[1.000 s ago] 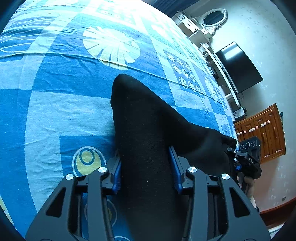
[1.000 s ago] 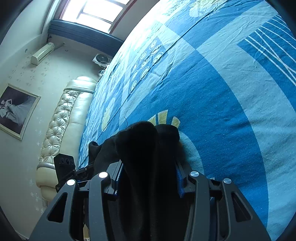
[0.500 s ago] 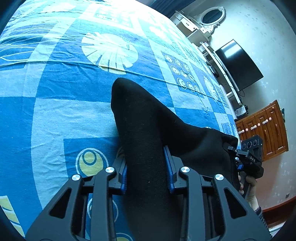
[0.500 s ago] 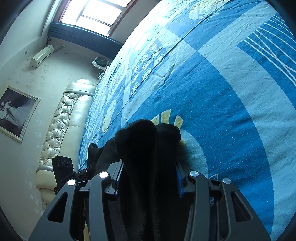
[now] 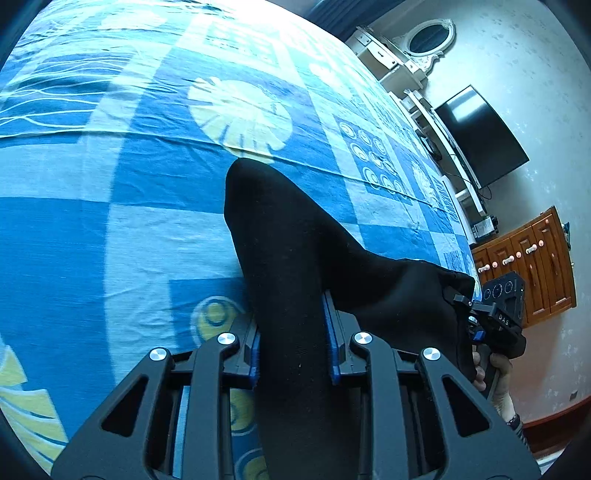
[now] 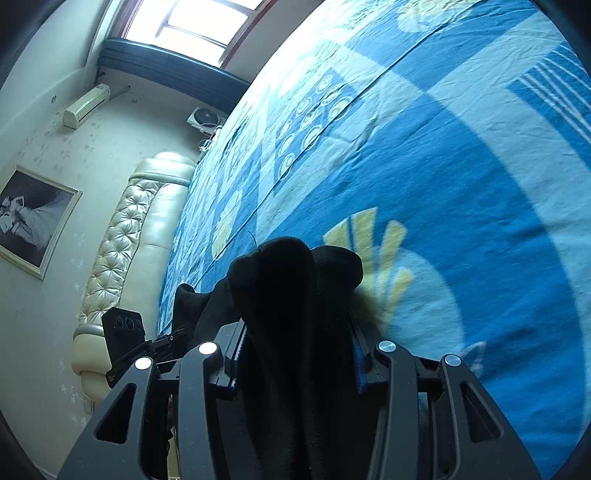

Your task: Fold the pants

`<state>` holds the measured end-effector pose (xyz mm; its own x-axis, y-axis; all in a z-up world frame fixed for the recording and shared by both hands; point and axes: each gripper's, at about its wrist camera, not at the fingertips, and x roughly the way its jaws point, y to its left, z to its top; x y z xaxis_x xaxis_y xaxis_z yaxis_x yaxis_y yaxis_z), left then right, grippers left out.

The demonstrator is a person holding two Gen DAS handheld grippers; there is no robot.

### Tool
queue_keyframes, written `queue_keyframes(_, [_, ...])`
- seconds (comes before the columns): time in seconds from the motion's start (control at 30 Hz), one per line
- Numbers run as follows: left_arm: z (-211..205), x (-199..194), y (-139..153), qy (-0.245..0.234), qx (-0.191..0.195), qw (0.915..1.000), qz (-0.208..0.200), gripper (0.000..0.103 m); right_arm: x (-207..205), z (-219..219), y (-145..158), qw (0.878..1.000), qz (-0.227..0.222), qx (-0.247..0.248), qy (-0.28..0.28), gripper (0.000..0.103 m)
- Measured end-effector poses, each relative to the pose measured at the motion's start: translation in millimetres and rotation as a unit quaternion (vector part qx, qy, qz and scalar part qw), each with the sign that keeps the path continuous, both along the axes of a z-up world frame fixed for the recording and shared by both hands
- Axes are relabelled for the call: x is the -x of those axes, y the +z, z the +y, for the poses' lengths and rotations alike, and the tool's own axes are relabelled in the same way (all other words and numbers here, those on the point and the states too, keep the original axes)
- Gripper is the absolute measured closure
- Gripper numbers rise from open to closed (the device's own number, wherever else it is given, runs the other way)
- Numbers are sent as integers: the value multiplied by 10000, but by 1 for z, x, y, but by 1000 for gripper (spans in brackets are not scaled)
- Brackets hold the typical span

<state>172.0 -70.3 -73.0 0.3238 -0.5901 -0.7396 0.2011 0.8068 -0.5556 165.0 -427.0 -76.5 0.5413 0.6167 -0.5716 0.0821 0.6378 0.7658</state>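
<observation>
The black pants (image 5: 295, 251) are held up over the blue patterned bed sheet (image 5: 110, 206). My left gripper (image 5: 293, 336) is shut on one end of the cloth, which drapes forward over the blue pads and hides them in part. My right gripper (image 6: 295, 350) is shut on the other end of the pants (image 6: 291, 295), bunched between its fingers. The right gripper also shows in the left wrist view (image 5: 495, 321), at the far end of the cloth. The left gripper shows in the right wrist view (image 6: 129, 339), at lower left.
A padded cream headboard (image 6: 125, 236) runs along one side of the bed. A television (image 5: 480, 136), a white dresser with an oval mirror (image 5: 428, 40) and a wooden cabinet (image 5: 532, 266) stand beyond the bed's far edge. A window (image 6: 192, 22) is above the bed's end.
My left gripper's jaws have closed in on the cloth from a wider gap. Both grippers have moved a little over the bed with the pants. The right gripper's grip looks the same.
</observation>
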Motion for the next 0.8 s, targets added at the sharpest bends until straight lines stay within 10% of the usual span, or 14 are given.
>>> queue_keyframes(0.6, [52, 1, -6, 236, 226, 9995, 20, 70, -15, 23, -8, 9995, 63, -204, 247, 59])
queue_keyframes(0.8, [65, 14, 1, 226, 437, 9988, -81, 57, -5, 13, -1, 9985, 31, -535, 71, 37])
